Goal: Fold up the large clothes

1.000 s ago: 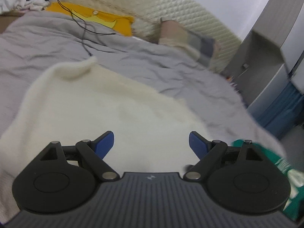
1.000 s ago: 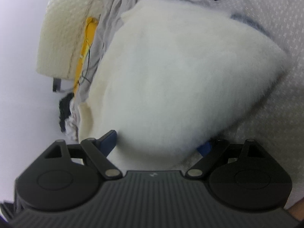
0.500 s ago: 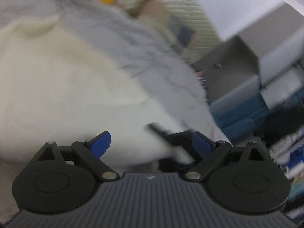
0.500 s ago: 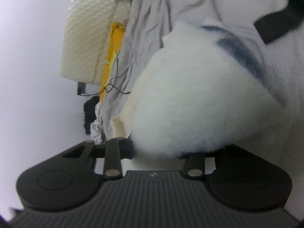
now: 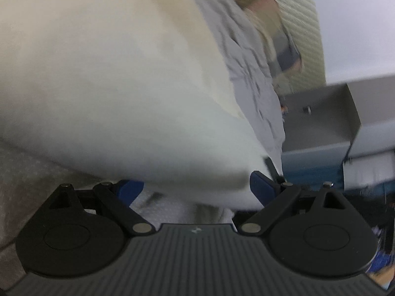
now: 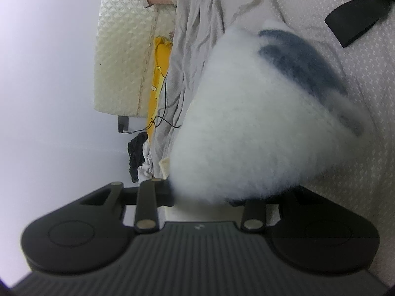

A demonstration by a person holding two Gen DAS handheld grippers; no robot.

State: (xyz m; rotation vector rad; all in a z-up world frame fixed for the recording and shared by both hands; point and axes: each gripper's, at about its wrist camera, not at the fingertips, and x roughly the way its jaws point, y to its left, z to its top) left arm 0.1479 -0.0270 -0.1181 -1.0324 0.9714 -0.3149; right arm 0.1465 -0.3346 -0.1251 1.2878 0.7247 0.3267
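Fleece garment (image 6: 259,123) pinched between right gripper (image 6: 217,194) fingers; left gripper (image 5: 197,187) spread wide around its edge.

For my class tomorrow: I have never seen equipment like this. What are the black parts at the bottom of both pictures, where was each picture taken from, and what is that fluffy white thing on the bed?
No robot here: a person carries a hand-held two-finger tool in each hand, and each has a wide-angle camera looking forward along its fingers. The black parts are the tools themselves.

The left wrist view shows the left tool with its blue-tipped fingers spread wide. An edge of the fluffy white garment lies between them, ungripped.

The right wrist view, turned sideways, shows the right tool closed on a bunch of the same garment, which has a dark grey patch.

It lies on a bed with a wrinkled grey sheet. Behind are a cream quilted headboard, a yellow cloth and a thin black cable.
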